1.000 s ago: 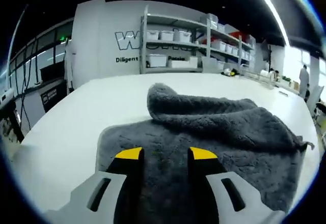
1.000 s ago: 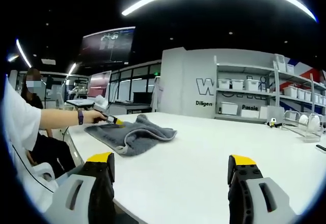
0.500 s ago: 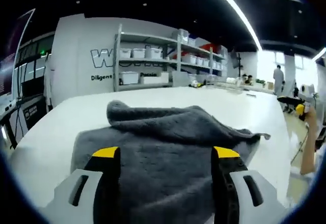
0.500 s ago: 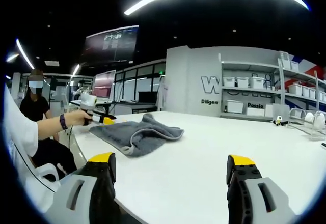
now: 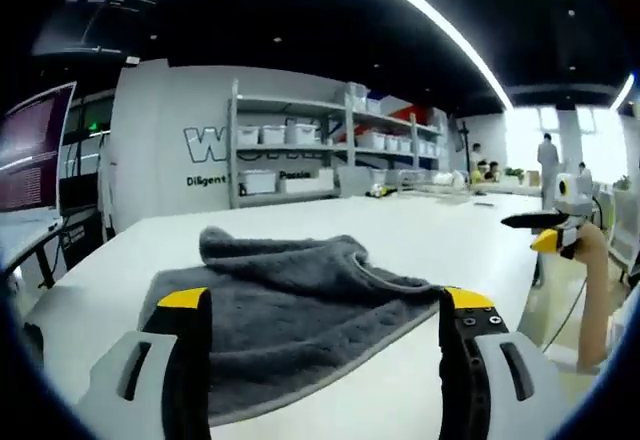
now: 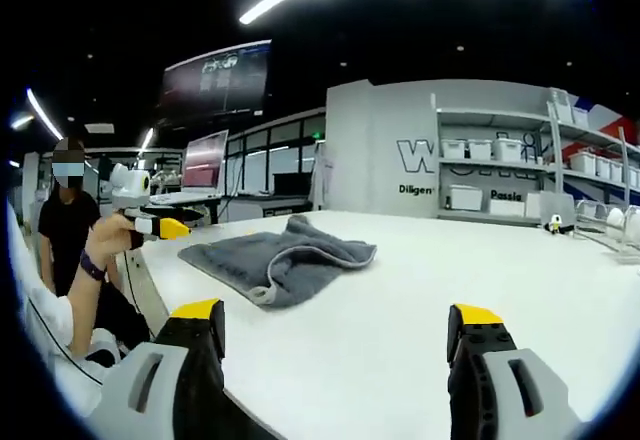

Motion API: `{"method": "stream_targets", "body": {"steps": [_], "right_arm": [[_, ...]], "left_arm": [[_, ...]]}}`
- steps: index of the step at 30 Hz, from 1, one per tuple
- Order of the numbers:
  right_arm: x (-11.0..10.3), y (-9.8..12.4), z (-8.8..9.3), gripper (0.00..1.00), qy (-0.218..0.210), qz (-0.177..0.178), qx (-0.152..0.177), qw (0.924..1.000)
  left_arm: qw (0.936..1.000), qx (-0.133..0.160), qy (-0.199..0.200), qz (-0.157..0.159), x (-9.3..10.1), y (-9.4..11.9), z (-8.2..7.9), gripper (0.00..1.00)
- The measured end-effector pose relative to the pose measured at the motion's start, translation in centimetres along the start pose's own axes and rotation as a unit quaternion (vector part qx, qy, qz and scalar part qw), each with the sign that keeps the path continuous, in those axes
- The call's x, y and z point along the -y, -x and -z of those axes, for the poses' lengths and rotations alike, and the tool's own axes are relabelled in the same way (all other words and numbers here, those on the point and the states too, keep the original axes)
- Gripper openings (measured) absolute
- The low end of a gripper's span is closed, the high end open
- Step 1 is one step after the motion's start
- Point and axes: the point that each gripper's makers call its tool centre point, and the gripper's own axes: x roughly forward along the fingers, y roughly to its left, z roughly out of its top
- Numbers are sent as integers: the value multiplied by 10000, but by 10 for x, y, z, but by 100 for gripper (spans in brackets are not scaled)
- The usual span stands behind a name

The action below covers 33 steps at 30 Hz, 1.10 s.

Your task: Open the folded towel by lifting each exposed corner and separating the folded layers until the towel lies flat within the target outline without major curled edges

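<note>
Inspecting the left hand-held gripper (image 5: 325,305) first: its jaws stand wide apart with nothing between them, and it sits off the near edge of the grey towel (image 5: 290,300), not touching the cloth. The right hand-held gripper (image 6: 338,322) is likewise spread and empty, held over bare white surface (image 6: 420,290) well apart from the towel (image 6: 280,260). In the right gripper view the left hand-held gripper (image 6: 165,227) appears at the far side, held in a person's hand (image 6: 112,235), just beside the towel's edge and clear of it.

The towel lies on the surface (image 5: 440,230) still folded, with a raised hump along its far side and a folded flap whose light-trimmed border curls over. No target outline can be made out on the surface in either view.

Risks, as a judgement from this position:
- With both hand-held grippers off the cloth, the next grasp has to find a single exposed corner. The pile is thick and the layers lie close; closing on two layers at once would drag the whole towel rather than open it.
- Pulling one corner with nothing pinning the other side could slide the towel across the smooth surface, toward the near edge where it already sits close.
- The humped fold may roll rather than unfold, leaving a curled border.
- With no outline visible, final placement cannot be checked from these views
</note>
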Motion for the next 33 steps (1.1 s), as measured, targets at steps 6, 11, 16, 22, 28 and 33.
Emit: {"method": "stream_targets", "body": {"steps": [6,11,16,22,28,33], "right_arm": [[-8,-38,-9,90,-348,-363,242,9984],[-4,-64,-20,90,-151,-393,248,9988],[4,-98,-41,89,590,-494,85,9970],[11,-145,-37,83,842,-851,-492,9916],[28,-190,-39,77,883,-1074,-729,9876],[58,-251,-45,74,588,-1053,-855,9890]], "left_arm": [[9999,-116,89,-78,1,23,16,99],[9995,-98,-12,-303,-11,40,24,99],[9991,-145,-146,-369,-20,48,31,99],[9992,-133,-312,-225,-16,50,33,99],[9995,53,-316,62,-5,49,28,99],[9991,179,-348,170,-6,52,26,99]]}}
